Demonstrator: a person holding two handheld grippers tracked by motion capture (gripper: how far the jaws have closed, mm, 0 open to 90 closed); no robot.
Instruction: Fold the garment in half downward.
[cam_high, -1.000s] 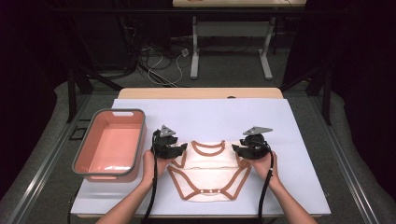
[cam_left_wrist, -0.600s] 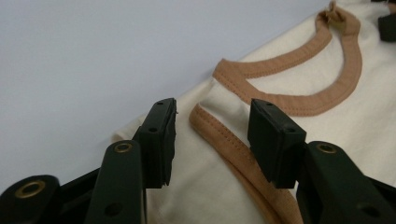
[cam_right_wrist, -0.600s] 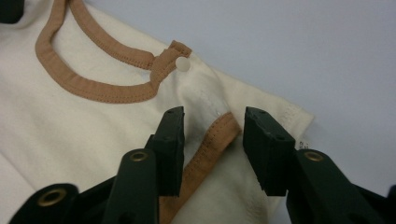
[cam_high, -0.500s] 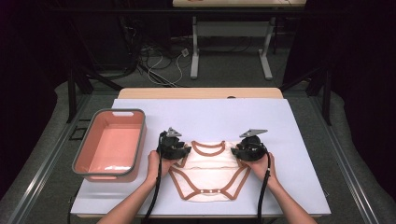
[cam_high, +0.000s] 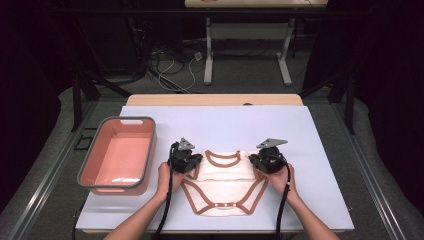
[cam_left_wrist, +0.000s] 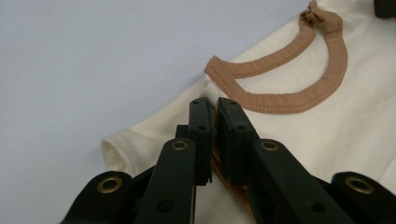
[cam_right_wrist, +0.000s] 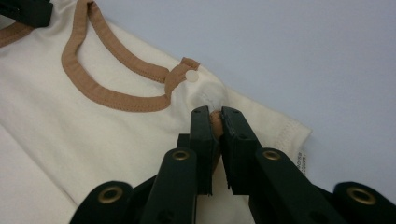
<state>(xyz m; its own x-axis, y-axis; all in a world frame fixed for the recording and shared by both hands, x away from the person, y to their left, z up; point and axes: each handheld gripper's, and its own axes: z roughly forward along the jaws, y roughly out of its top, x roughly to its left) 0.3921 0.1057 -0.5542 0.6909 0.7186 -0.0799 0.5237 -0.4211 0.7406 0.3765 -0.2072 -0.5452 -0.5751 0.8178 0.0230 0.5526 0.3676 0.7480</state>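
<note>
Both jaws have just been closing, so the left gripper (cam_left_wrist: 212, 109) and right gripper (cam_right_wrist: 215, 116) each pinch a shoulder of the cream bodysuit (cam_high: 225, 185) on the table (cam_high: 310, 130).

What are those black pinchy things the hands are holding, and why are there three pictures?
Those are hand-held tools. A person holds one in each hand, and each ends in a claw with two black jaws that pinch like tongs. The big picture comes from a camera up high, looking down at the table. There the left claw and the right claw sit at the two shoulders of a cream baby bodysuit with brown edging, lying flat. A pink tub stands to the left of it. The other two pictures come from little cameras riding on the tools, looking along the jaws. Both claws have just been closing: the left one pinches a bit of the brown-edged cloth, and the right one pinches the cloth at the other shoulder, near a small white snap button.
</note>
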